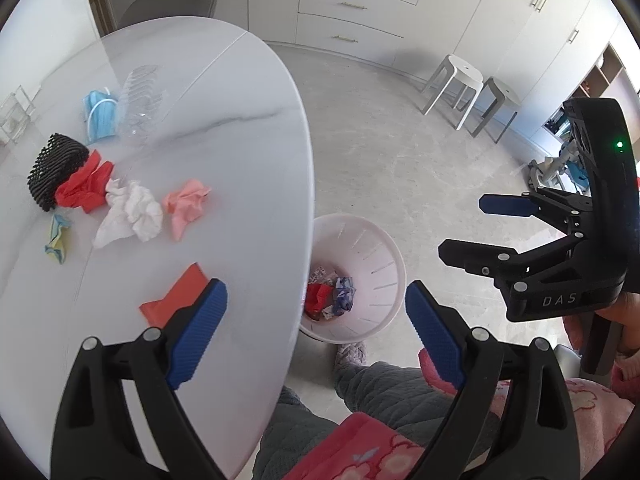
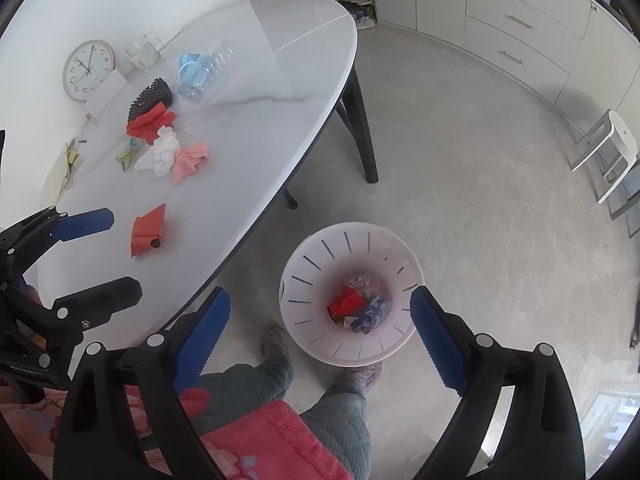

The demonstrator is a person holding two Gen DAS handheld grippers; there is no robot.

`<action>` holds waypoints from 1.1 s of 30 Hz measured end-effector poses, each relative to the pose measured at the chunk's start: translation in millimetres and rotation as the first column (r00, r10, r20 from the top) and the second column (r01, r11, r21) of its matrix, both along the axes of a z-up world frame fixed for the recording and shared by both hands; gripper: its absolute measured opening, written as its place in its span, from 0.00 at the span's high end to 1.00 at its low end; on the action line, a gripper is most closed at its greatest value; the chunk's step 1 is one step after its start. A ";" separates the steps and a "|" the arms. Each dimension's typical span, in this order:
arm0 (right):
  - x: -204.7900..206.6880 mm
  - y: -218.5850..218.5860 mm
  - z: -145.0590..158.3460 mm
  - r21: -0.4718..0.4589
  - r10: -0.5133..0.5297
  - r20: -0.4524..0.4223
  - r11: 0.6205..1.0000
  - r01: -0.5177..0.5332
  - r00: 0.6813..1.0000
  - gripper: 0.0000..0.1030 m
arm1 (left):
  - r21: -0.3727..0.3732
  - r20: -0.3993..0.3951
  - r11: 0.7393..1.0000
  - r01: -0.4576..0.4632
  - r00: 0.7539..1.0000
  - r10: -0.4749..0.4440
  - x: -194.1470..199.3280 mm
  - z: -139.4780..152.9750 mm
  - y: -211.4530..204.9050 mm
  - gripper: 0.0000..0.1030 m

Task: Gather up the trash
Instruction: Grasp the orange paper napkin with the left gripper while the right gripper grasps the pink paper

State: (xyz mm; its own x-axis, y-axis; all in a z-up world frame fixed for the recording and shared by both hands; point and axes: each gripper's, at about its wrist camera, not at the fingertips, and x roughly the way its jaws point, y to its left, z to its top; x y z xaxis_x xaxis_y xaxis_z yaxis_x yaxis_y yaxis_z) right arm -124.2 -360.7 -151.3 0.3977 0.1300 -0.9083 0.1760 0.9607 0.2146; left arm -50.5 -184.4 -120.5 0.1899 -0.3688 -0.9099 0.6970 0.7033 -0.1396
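A white trash bin stands on the floor beside the table, with red and blue-white scraps in it. On the white table lie a flat red paper, a pink wad, a white tissue, a red wad, black foam netting, a blue mask and a clear bottle. My left gripper is open and empty at the table's edge. My right gripper is open and empty above the bin.
A small yellow-blue scrap lies by the tissue. A wall clock and a glass stand at the table's back. Two stools stand on the floor. The person's legs and slippers are below the bin.
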 end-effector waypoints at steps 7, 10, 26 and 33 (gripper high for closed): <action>11.4 15.0 0.1 -0.004 0.004 -0.008 1.000 -0.004 1.000 0.09 | -0.007 -0.002 1.000 0.023 1.000 -0.023 13.9 0.8 33.0 0.15; 15.9 21.4 -0.2 -0.006 0.007 -0.010 1.000 -0.007 1.000 0.09 | 0.026 0.014 0.998 0.048 0.999 -0.049 21.8 -3.1 49.8 0.14; 43.6 53.6 -2.1 -0.033 0.028 -0.045 0.999 -0.029 0.999 0.08 | 0.092 -0.045 0.970 0.227 0.974 -0.224 65.6 -51.3 77.4 0.14; 56.1 61.9 -3.3 -0.041 0.034 -0.071 0.998 -0.037 0.997 0.08 | 0.130 -0.083 0.948 0.292 0.956 -0.283 71.9 -78.8 65.7 0.16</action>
State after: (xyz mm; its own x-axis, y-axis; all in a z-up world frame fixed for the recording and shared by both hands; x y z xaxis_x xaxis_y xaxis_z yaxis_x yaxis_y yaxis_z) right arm -68.1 -298.8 -154.6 0.3281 0.1040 -0.9389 0.1545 0.9746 0.1619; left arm 21.4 -118.7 -199.2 0.0353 -0.2683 -0.9627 0.8653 0.4902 -0.1049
